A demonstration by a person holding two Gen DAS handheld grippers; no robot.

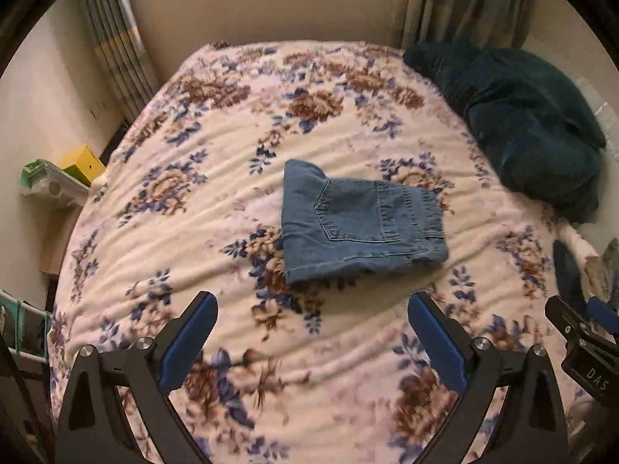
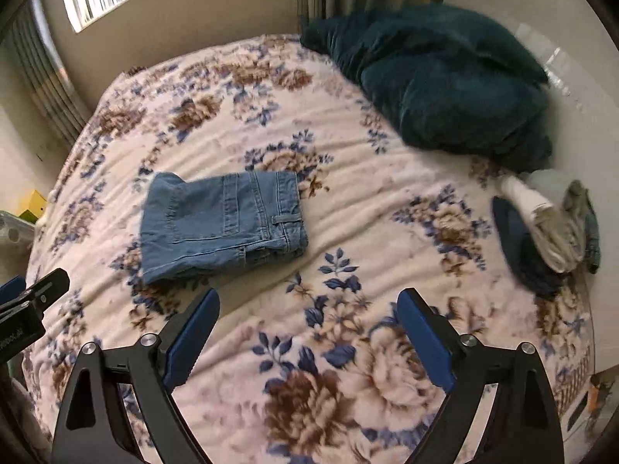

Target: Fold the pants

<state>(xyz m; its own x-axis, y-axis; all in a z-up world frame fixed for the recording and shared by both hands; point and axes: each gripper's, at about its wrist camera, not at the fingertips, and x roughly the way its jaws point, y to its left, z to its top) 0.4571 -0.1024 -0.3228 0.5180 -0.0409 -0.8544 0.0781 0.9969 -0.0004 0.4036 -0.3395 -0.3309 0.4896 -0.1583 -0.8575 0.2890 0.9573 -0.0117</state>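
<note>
Lying folded on floral fleece bed cover [image 1: 162, 208]: blue denim pants [image 1: 359, 220]; left tongs [image 1: 312, 332], right tongs [image 2: 308, 328] spread, holding nothing.

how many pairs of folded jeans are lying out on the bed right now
1. The folded jeans lie mid-bed on the floral blanket, beyond both open claws. A pile of clothes sits at the right edge; more jeans may be hidden in it.

The right gripper [image 1: 588, 328] is cut off at the left view's right edge, the small pile of clothes [image 2: 557, 232] is smeared by blur, and the shelf [image 1: 58, 185] beside the bed is partly hidden.
</note>
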